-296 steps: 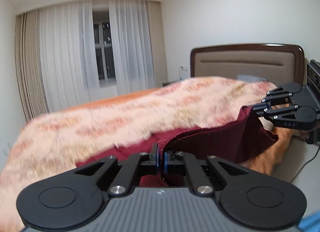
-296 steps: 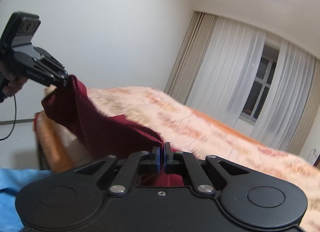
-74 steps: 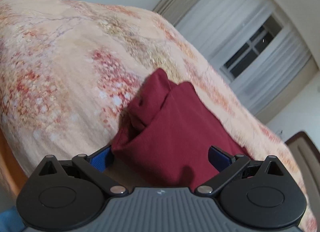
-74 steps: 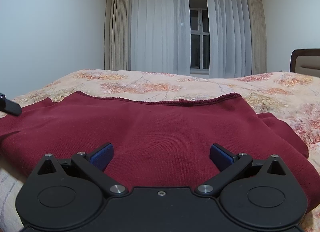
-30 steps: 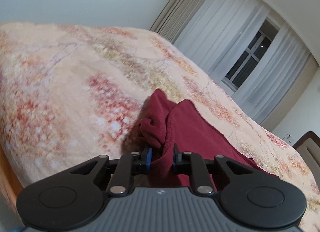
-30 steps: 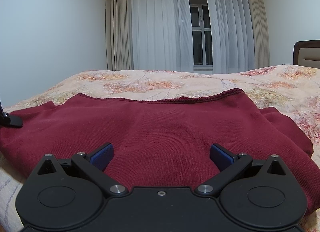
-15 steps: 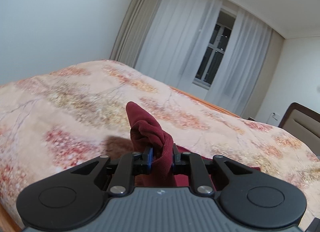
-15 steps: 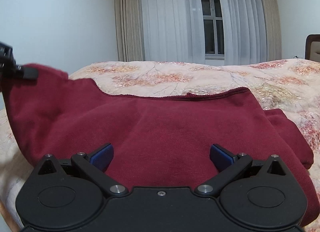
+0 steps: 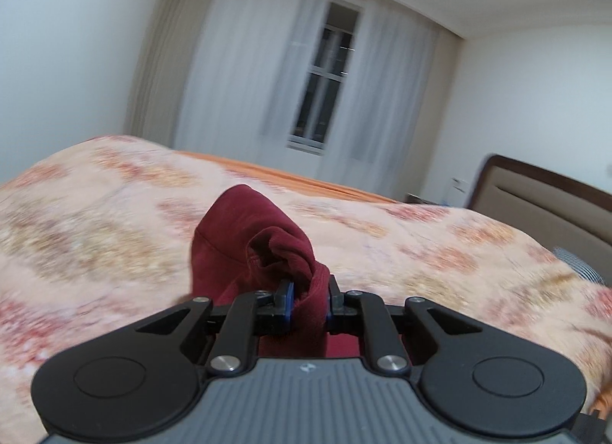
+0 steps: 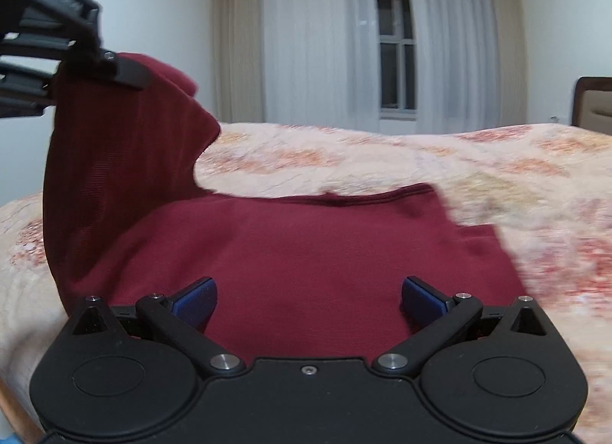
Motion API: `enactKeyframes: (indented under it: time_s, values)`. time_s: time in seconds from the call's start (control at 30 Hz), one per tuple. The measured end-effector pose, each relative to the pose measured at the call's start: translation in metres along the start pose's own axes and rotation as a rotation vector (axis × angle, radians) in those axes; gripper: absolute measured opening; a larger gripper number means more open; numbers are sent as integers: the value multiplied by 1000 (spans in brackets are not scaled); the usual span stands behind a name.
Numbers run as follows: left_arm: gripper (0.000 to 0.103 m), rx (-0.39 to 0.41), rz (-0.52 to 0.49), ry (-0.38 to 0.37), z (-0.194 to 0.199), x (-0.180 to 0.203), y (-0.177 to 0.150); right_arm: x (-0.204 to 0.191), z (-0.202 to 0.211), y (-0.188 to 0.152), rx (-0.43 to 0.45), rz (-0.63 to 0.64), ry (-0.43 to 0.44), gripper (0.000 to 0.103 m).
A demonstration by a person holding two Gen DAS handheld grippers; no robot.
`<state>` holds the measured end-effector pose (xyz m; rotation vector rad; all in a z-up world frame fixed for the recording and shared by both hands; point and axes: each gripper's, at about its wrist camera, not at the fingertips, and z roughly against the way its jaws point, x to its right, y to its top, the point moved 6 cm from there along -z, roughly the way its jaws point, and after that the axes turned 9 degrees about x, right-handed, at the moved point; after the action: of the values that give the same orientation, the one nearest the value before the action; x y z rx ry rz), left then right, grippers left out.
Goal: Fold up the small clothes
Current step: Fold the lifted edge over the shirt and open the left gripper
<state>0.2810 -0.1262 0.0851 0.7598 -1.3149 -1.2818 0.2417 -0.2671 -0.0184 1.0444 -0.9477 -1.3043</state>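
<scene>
In the left wrist view, the left gripper point(image 9: 308, 300) at bottom centre is clamped on a bunched fold of the maroon garment point(image 9: 252, 249) above the floral bedspread point(image 9: 95, 222).

In the right wrist view, the right gripper point(image 10: 309, 300) has its jaws wide apart over the garment's flat part at centre; its left edge rises to the upper left.

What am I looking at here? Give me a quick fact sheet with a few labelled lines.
place: bedroom, on a bed with a floral bedspread
garment: dark red sweater, mostly lying flat on the bedspread
left claw: shut on a bunched edge of the sweater, holding that side up off the bed
right claw: open, hovering over the flat part, gripping nothing
background: window with sheer curtains, headboard
</scene>
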Motion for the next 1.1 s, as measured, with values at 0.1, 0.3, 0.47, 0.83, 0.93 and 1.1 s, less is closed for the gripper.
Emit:
enactKeyframes:
  time_s: [0.1,0.3,0.47,0.83,0.93,1.1]
  values:
    - [15,-14,-40,-75,-7,36,-8,33,25,-2,19,-8,-100,103]
    - [15,-85,-125,-224,-12,104,-52,98,79,-24,-5,-62,-257,103]
    - [15,-214,-172,-311,-14,135,-101,121,110,-43,-22,-124,-318,103]
    - [76,-239,-51,-378,-1,110,-102,124,115,-45,-14,-153,-336,103]
    - [88,-209,-36,-366,8,101,-91,120,114,-44,-10,-162,-333,103]
    - [102,-143,1,-171,18,63,-76,111,115,-34,29,-178,-306,103]
